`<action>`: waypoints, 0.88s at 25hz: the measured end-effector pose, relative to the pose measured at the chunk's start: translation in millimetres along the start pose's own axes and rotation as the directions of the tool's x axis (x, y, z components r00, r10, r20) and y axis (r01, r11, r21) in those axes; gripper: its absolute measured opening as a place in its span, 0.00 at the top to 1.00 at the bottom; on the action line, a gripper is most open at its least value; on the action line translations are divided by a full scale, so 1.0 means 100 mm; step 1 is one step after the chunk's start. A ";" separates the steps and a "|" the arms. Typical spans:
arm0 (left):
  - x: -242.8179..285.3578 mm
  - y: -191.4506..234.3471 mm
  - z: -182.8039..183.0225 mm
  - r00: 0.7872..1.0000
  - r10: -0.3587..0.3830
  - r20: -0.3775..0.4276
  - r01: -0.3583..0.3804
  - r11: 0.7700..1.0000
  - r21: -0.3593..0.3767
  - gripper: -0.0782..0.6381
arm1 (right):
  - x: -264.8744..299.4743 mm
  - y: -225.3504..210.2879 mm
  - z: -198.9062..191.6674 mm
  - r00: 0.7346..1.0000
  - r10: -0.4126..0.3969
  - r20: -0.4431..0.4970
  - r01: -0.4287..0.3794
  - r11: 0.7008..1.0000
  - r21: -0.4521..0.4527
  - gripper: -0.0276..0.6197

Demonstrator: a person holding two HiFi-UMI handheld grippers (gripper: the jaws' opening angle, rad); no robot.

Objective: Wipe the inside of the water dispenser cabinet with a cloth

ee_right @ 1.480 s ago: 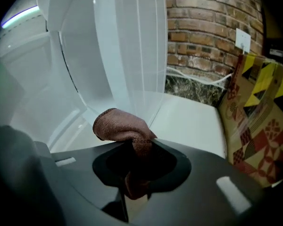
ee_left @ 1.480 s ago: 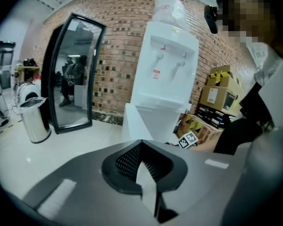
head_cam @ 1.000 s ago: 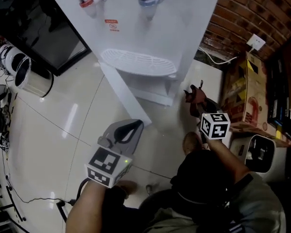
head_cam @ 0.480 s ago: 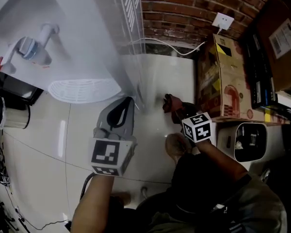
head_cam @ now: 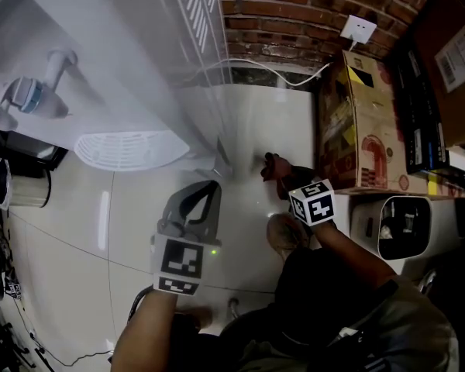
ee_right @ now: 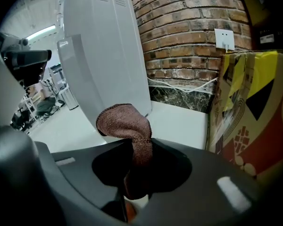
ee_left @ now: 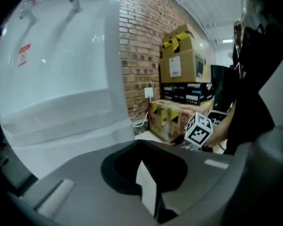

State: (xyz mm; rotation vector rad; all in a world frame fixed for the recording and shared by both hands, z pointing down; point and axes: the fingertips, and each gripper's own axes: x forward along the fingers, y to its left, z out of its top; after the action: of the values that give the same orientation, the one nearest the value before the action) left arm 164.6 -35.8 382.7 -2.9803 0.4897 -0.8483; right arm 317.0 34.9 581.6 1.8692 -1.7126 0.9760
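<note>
Nearest, the left gripper's (head_cam: 204, 196) jaws are pressed together, empty. The right gripper's (ee_right: 134, 173) are clamped on the brown cloth (ee_right: 125, 124) beside the water dispenser (head_cam: 124, 76). A firm pinch should be held while the unseen cabinet opening is sought.

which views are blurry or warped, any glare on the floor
Head view: the water dispenser is smeared by motion blur, with a glare streak on the floor. Right gripper view: fisheye curves the brick wall; the cloth is sharp.
</note>
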 end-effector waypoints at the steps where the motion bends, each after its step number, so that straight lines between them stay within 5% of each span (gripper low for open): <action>1: 0.07 0.04 -0.10 0.999 0.027 -0.036 -0.027 1.000 0.006 0.89 | 0.02 0.00 -0.03 1.000 -0.002 -0.012 0.002 1.000 -0.001 0.79; 12: 0.33 0.26 -0.07 0.989 0.142 -0.028 -0.142 0.990 -0.004 0.89 | 0.24 -0.03 -0.18 0.996 -0.013 -0.085 0.009 0.999 -0.041 0.76; 17: 0.30 0.03 -0.03 0.996 0.077 -0.043 -0.084 0.976 -0.200 0.89 | 0.20 0.02 -0.15 0.996 0.032 -0.085 -0.032 0.999 -0.006 0.63; 20: 0.21 -0.09 0.11 0.998 0.063 -0.005 -0.061 0.933 -0.356 0.89 | -0.11 0.02 0.21 0.999 0.035 0.015 -0.035 0.999 -0.004 0.63; 22: 0.08 -0.11 0.25 0.994 0.103 0.035 -0.083 0.926 -0.369 0.89 | -0.43 0.06 0.60 0.991 0.040 0.127 -0.040 0.999 -0.007 0.68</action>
State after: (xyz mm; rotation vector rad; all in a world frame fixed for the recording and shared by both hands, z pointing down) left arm 187.3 -30.0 366.0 -3.2658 0.8702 -0.7383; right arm 324.4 20.2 508.8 1.9383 -1.8300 0.8849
